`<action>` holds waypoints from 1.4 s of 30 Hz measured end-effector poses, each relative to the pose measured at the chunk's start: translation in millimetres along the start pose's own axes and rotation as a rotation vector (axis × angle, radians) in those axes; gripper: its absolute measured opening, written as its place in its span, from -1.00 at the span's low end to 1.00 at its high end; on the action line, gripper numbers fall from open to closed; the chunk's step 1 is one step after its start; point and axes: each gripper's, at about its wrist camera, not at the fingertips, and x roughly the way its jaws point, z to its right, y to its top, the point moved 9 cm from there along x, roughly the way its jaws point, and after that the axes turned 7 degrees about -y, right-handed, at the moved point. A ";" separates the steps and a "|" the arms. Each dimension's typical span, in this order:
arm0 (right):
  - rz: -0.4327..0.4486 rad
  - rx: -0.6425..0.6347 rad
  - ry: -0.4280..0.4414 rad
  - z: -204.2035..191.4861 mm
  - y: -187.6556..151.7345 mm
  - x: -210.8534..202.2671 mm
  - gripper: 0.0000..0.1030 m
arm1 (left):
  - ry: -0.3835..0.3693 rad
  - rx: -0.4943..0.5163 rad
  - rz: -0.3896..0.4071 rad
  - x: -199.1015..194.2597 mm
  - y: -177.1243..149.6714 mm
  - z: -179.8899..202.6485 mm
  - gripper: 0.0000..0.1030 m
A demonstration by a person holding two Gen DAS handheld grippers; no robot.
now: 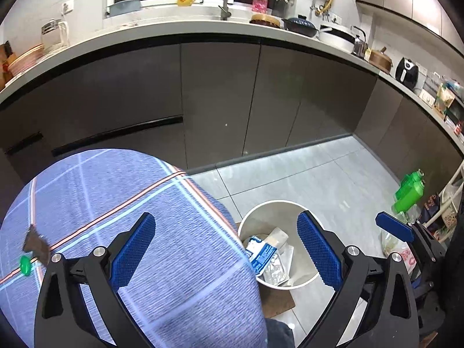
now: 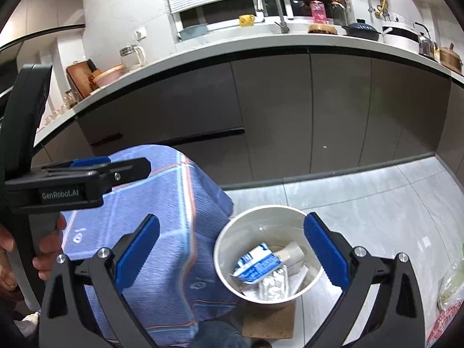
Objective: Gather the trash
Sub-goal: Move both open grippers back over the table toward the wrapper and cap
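Right wrist view is showing the round white plastic bin (image 2: 268,253) sitting on the grey tiled floor (image 2: 371,200) between the spread right tongs (image 2: 232,253), which are gripping nothing. Inside it are lying a blue-and-white carton (image 2: 256,265), a silver foil blister pack (image 2: 274,285) and a cardboard tube (image 2: 291,252). Left tongs (image 1: 226,253) are gaping empty too, their left finger hanging over the blue checked cloth-covered table (image 1: 116,191), where a green bottle cap (image 1: 25,265) and brown scrap (image 1: 36,242) are lying further left.

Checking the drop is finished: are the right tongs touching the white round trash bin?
Apart. The right wrist view shows the open right tongs hovering above the white round trash bin, holding nothing, clear of its rim.
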 end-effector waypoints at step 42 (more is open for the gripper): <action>-0.096 -0.363 0.309 -272.1 -2.3 26.3 0.93 | 0.333 -0.388 0.013 -160.4 -104.4 -286.9 0.83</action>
